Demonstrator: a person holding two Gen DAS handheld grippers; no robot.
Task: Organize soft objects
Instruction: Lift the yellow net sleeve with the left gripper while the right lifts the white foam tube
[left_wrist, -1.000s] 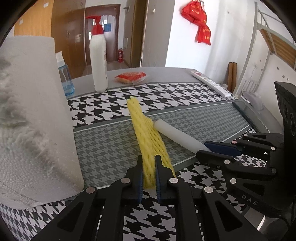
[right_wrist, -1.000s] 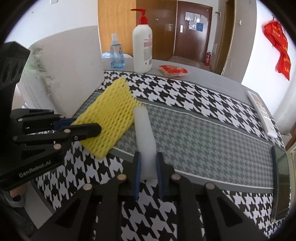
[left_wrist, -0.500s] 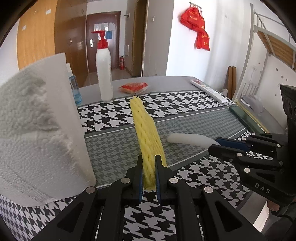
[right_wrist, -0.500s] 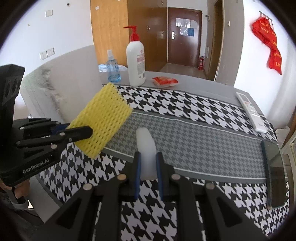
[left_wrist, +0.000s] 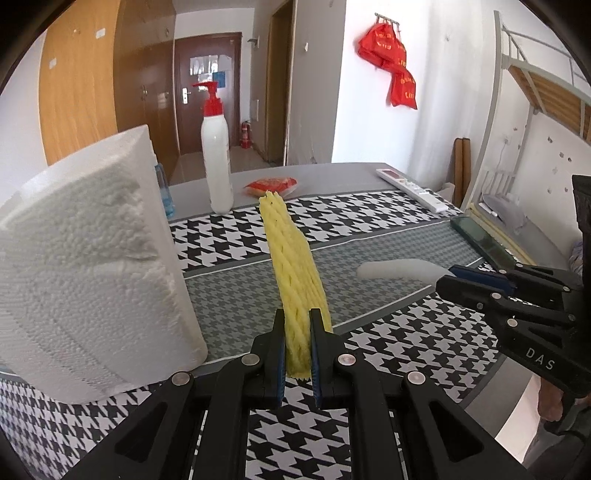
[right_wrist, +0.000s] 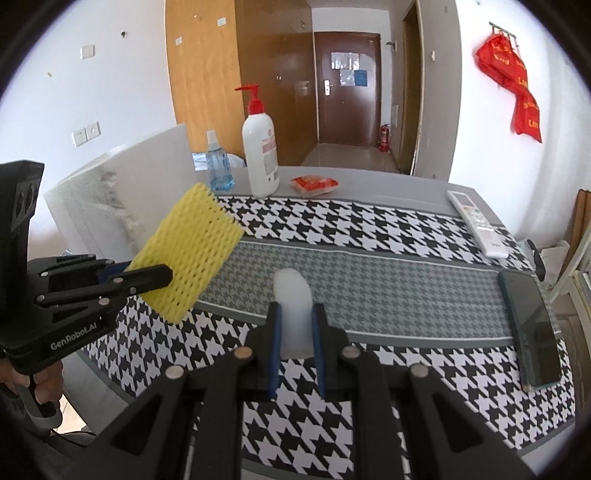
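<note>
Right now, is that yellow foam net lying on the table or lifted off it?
Lifted. The yellow foam net is clamped at one end in the left hand-held gripper and hangs clear above the table.

From my right wrist cam, the right gripper (right_wrist: 297, 332) is clamped on a white foam piece (right_wrist: 294, 314) that sticks out forward over the houndstooth table cloth (right_wrist: 369, 229). Off to the left, the left gripper (right_wrist: 147, 275) pinches a yellow foam net (right_wrist: 190, 249), held up off the table. Further back I can see a pump bottle (right_wrist: 261, 155), a blue spray bottle (right_wrist: 218, 168), a red packet (right_wrist: 314, 184), a remote (right_wrist: 476, 221) and a dark phone (right_wrist: 532, 328) on the right.
</note>
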